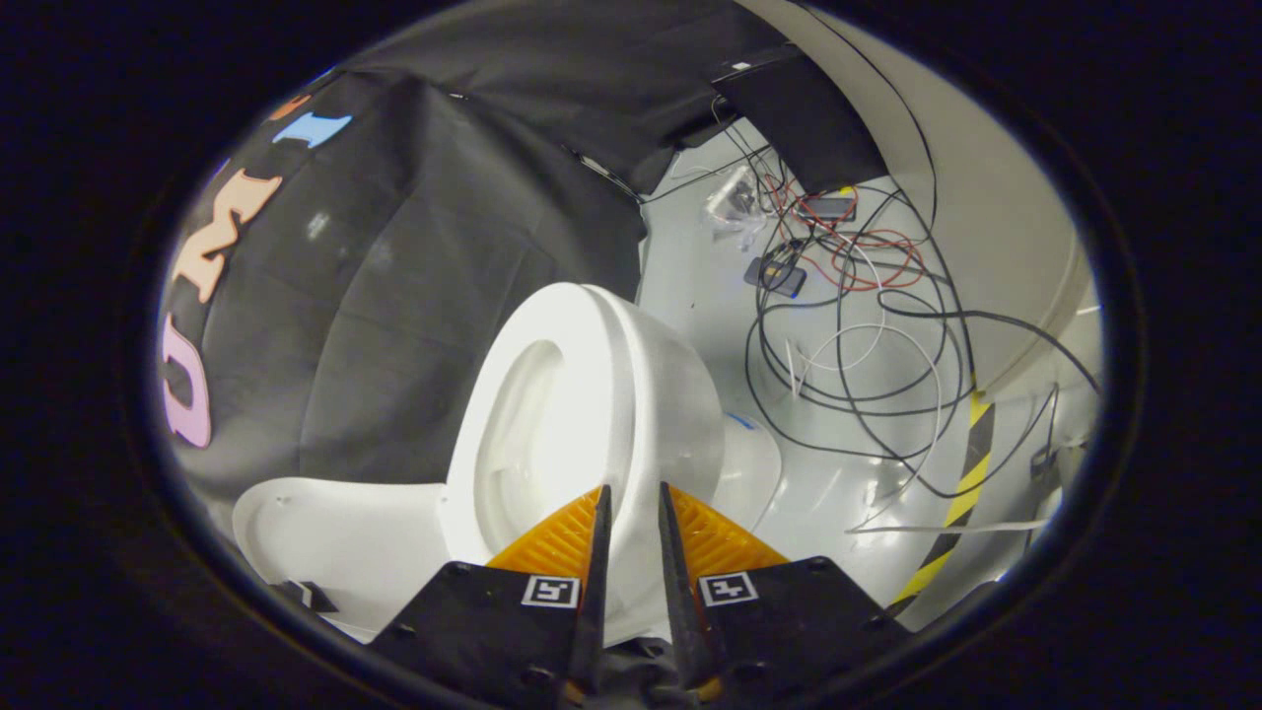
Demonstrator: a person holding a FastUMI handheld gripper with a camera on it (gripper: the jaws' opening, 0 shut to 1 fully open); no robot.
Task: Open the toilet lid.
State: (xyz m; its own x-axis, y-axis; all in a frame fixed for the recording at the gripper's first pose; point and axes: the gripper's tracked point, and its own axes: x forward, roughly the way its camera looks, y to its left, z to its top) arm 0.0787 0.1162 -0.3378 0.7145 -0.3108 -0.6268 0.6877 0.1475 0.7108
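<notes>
Gripper, fingers nearly pressed together with a slim gap pinching nothing, points at the white plastic toilet lid just ahead; it appears raised, so the remaining swing probably calls for gentle, steady pushing.

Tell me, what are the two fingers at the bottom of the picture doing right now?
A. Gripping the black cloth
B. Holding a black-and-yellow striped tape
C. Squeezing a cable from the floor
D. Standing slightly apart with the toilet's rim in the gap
D: the gripper has its fingers a narrow gap apart, and the white toilet shows between and just ahead of them; the cables lie well beyond on the floor.
</notes>
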